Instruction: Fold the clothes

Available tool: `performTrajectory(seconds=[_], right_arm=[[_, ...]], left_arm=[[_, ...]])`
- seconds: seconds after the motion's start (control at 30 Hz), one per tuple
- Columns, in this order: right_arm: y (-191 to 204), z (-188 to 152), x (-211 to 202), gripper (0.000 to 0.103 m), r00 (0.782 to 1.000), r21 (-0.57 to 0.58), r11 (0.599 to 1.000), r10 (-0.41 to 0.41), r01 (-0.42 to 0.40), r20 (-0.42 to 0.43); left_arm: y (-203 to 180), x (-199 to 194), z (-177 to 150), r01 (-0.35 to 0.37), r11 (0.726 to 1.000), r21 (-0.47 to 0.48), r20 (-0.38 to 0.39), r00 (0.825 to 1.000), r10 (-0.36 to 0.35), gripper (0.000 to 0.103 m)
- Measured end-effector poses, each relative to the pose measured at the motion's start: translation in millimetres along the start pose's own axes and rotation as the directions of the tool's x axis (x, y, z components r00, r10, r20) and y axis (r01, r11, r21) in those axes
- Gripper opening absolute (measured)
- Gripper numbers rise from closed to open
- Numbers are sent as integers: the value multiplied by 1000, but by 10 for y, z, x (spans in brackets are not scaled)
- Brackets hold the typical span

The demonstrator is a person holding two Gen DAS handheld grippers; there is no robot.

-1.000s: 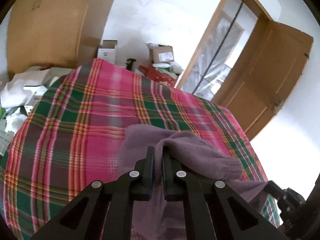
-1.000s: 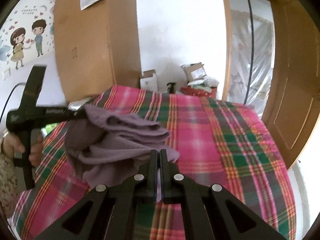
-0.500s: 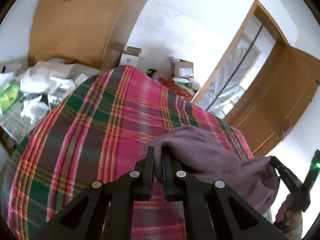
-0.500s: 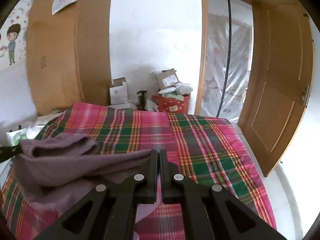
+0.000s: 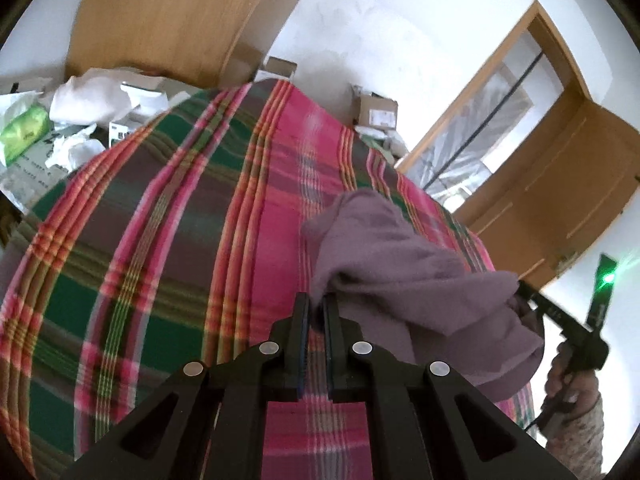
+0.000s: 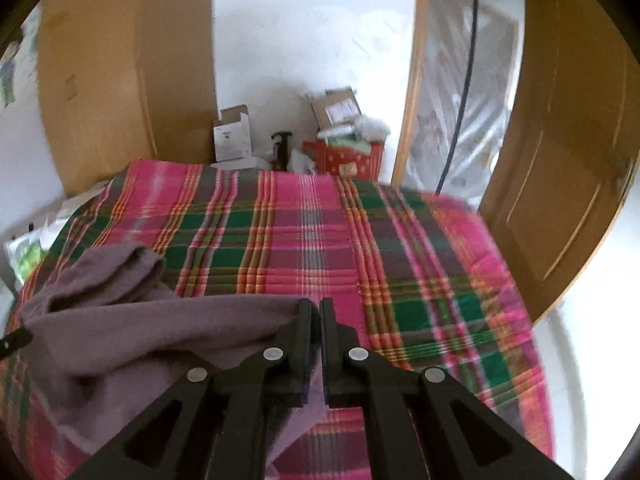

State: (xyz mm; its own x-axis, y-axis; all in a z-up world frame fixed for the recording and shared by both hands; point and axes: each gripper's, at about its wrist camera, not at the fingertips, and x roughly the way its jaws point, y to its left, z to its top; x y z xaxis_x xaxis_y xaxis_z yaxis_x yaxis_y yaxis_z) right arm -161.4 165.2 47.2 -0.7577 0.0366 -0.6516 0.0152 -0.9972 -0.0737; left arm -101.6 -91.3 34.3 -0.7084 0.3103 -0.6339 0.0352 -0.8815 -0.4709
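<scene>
Both grippers, left gripper (image 5: 315,312) and right gripper (image 6: 316,316), pinch the purple sweater (image 6: 160,320) above the bed (image 6: 400,260); a thin bite could slip, dropping it bunched.

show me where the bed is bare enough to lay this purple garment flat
The plaid bedspread is bare across its middle and far end, from the garment to the door-side edge. In the left view, the stretch left of the garment is bare too. Crowded: the near corner under the cloth held by both tools, and the boxes beyond the far edge.
</scene>
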Motion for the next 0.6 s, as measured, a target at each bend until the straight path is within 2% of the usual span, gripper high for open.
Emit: performTrajectory(seconds=[0.07, 0.1, 0.17, 0.23, 0.37, 0.5, 0.6], right_arm=[[58, -5, -173, 14, 999, -45, 999, 8, -6, 45], [112, 8, -294, 24, 997, -64, 997, 39, -35, 71], [203, 17, -431, 35, 990, -87, 991, 112, -104, 89], [408, 10, -559, 36, 973, -160, 968, 211, -195, 89], [878, -88, -628, 41, 947, -310, 905, 319, -290, 45], [1396, -231, -420, 42, 941, -448, 836, 338, -316, -32], [1567, -291, -277, 44, 926, -492, 793, 368, -358, -80]], left_arm=[[-25, -4, -29, 11, 1000, 9, -4, 1000, -11, 7], [-40, -9, -40, 28, 1000, 13, -5, 1000, -28, 7], [-90, -6, -48, 40, 999, 27, -9, 999, -40, 7], [-127, 38, -34, 44, 998, 39, -23, 999, -43, 7], [-153, 148, -10, 40, 999, 23, -63, 997, -38, 10], [-169, 207, -16, 40, 999, 19, -87, 996, -38, 13], [-144, 202, 8, 62, 998, 3, -90, 994, -61, 16]])
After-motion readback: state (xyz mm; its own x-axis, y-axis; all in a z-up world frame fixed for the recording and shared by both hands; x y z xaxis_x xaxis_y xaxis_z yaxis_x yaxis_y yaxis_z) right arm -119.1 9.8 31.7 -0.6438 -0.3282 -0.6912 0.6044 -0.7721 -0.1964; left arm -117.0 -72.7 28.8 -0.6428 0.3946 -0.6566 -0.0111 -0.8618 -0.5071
